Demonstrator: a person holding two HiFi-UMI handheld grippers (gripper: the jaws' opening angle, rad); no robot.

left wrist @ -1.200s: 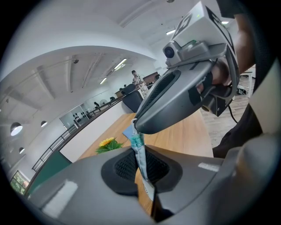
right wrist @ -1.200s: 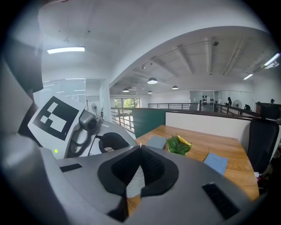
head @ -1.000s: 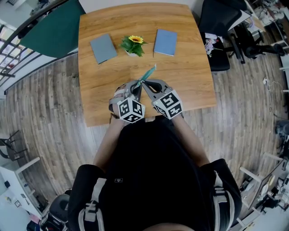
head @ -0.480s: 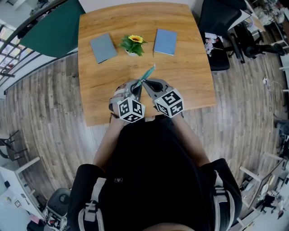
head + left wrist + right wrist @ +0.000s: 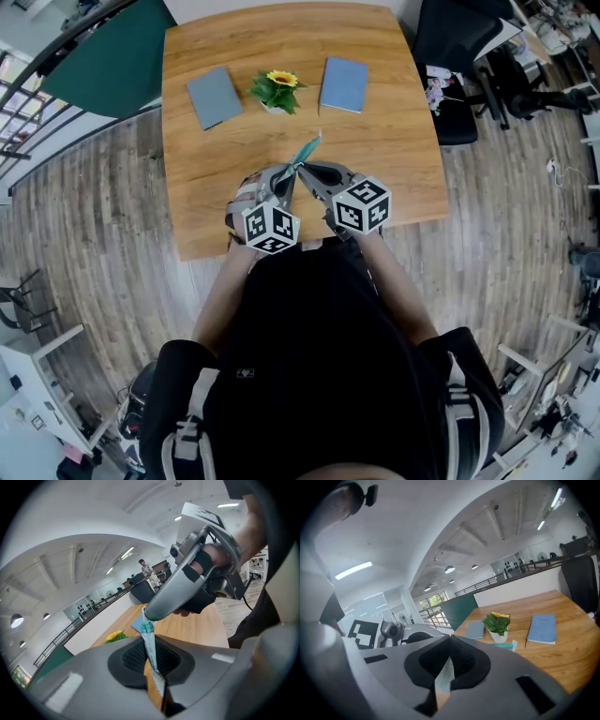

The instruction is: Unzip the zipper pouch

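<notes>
The teal zipper pouch (image 5: pixel 307 151) is held edge-on above the wooden table (image 5: pixel 394 141), its far tip pointing toward the plant. My left gripper (image 5: pixel 287 177) is shut on the pouch's near edge. In the left gripper view the pouch (image 5: pixel 151 645) is a thin teal strip pinched in the left gripper (image 5: pixel 153 657). My right gripper (image 5: pixel 308 172) meets it from the right and is shut on the pouch too. A pale strip of the pouch (image 5: pixel 445 676) sits between the right gripper (image 5: pixel 449 657) pads. I cannot tell whether the zip pull is what it holds.
A potted sunflower plant (image 5: pixel 277 93) stands at the table's far middle, between a grey-blue notebook (image 5: pixel 214 98) on the left and a blue notebook (image 5: pixel 343 86) on the right. A black office chair (image 5: pixel 455 56) is beyond the right edge. Wood floor surrounds the table.
The right gripper's marker cube has swung to the right and a little farther from me. The left gripper and the pouch have stayed nearly still.
</notes>
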